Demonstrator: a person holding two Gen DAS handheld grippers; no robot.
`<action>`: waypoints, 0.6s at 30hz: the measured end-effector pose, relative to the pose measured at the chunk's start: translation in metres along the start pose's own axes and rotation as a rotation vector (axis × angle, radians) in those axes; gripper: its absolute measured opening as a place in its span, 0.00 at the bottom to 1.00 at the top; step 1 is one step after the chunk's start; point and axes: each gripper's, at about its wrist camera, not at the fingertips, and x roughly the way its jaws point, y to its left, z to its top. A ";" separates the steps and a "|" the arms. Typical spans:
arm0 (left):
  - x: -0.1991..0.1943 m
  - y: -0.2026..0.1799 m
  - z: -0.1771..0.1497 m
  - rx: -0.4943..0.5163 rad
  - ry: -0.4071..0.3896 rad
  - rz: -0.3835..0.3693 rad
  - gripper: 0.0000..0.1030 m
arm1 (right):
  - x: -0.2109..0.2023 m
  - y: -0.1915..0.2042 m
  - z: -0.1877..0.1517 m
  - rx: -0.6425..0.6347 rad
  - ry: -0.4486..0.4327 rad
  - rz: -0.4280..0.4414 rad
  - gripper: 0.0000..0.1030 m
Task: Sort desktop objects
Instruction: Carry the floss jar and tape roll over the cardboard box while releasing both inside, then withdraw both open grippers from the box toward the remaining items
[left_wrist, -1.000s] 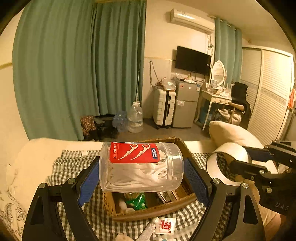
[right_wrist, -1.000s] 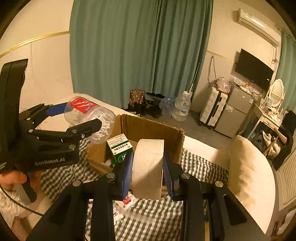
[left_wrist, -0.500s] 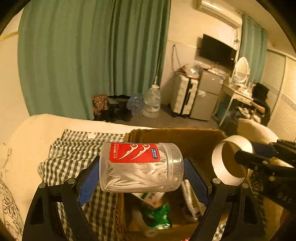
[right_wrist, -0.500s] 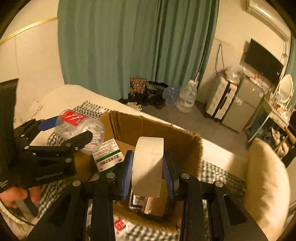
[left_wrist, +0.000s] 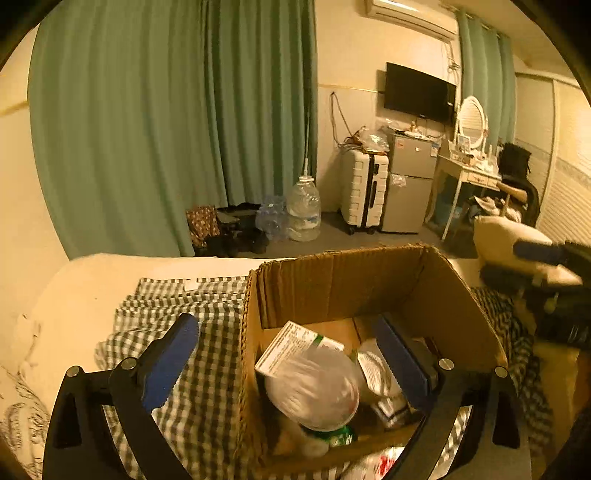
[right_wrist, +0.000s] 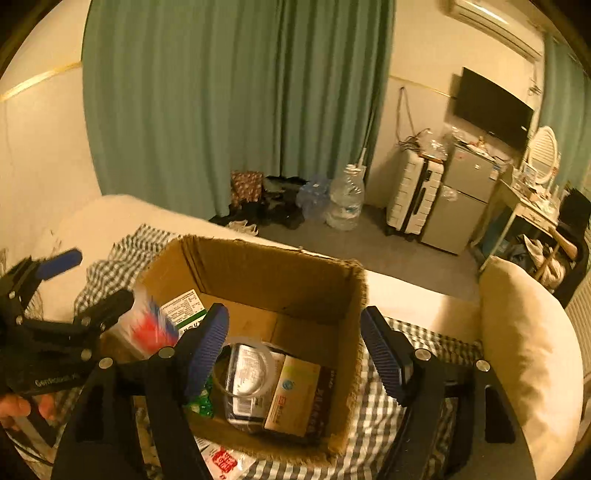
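Left gripper (left_wrist: 291, 354) hangs over the left part of an open cardboard box (left_wrist: 340, 280), jaws spread wide and opening, nothing pressed between the blue pads (left_wrist: 170, 360). Clear plastic jar (left_wrist: 314, 387) of floss picks sits blurred inside the box between and below the pads, touching neither, lying over a white and green carton (left_wrist: 291, 343). In the right wrist view the same jar (right_wrist: 147, 325) shows as a red and white smear at the box's left wall, beside the left gripper (right_wrist: 88, 280), with part of a hand (right_wrist: 14, 408) at the picture's lower left.

Right gripper (right_wrist: 295, 347) is above the middle of the box (right_wrist: 280, 280), jaws fairly wide and opening, no object gripped. Roll of tape (right_wrist: 245, 369) lies flat in the box bottom under the gap, on top of a dark packet, next to a tan and brown small box (right_wrist: 299, 391). Green wrapper (right_wrist: 199, 404) sits at the box's near left corner.

Box stands on a checked cloth (right_wrist: 402, 417) spread over a bed. Red and white sachet (right_wrist: 223, 459) lies on the cloth outside the box's near wall. Cream pillow (right_wrist: 528, 350) to the right of the box. Green curtains (right_wrist: 229, 103), big water bottle (right_wrist: 345, 199), white suitcase (right_wrist: 412, 195) and small fridge (right_wrist: 461, 199) in the background
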 end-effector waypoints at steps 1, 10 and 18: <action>-0.007 0.000 -0.001 0.010 0.000 0.004 0.98 | -0.011 -0.003 -0.001 0.016 -0.009 -0.001 0.72; -0.078 0.005 -0.024 0.042 -0.019 0.048 1.00 | -0.094 -0.009 -0.015 0.096 -0.084 0.023 0.81; -0.122 -0.002 -0.065 0.081 -0.035 0.040 1.00 | -0.130 -0.004 -0.087 0.125 -0.054 0.063 0.81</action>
